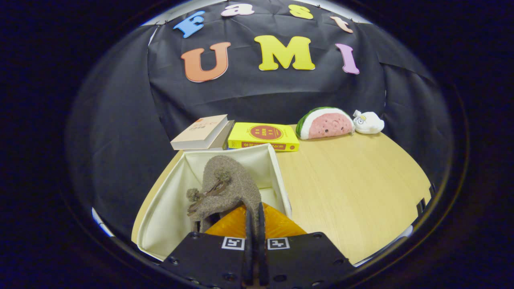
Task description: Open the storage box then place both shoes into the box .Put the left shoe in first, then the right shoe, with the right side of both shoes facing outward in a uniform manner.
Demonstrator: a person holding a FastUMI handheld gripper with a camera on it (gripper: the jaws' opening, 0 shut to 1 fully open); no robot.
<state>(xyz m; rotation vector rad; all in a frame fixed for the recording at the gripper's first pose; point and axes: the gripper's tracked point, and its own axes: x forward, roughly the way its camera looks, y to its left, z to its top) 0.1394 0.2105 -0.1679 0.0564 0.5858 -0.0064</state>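
Observation:
My gripper [254, 218] hangs over the open cream storage box [168, 208], its two black fingers pressed together on the rim of a grey-brown fuzzy shoe [231, 184]. The shoe has pompoms and a brown bow. It hangs upright from the fingers, inside the box's opening, with its orange sole [277, 226] turned toward the box's right wall. The box's floor below the shoe is mostly hidden, so what else lies inside cannot be seen.
Beyond the box lie a beige book [200, 131] and a yellow book [263, 136]. A watermelon-slice plush [325, 122] and a small white plush [368, 122] sit at the back right. The wooden table [353, 188] stretches to the right of the box.

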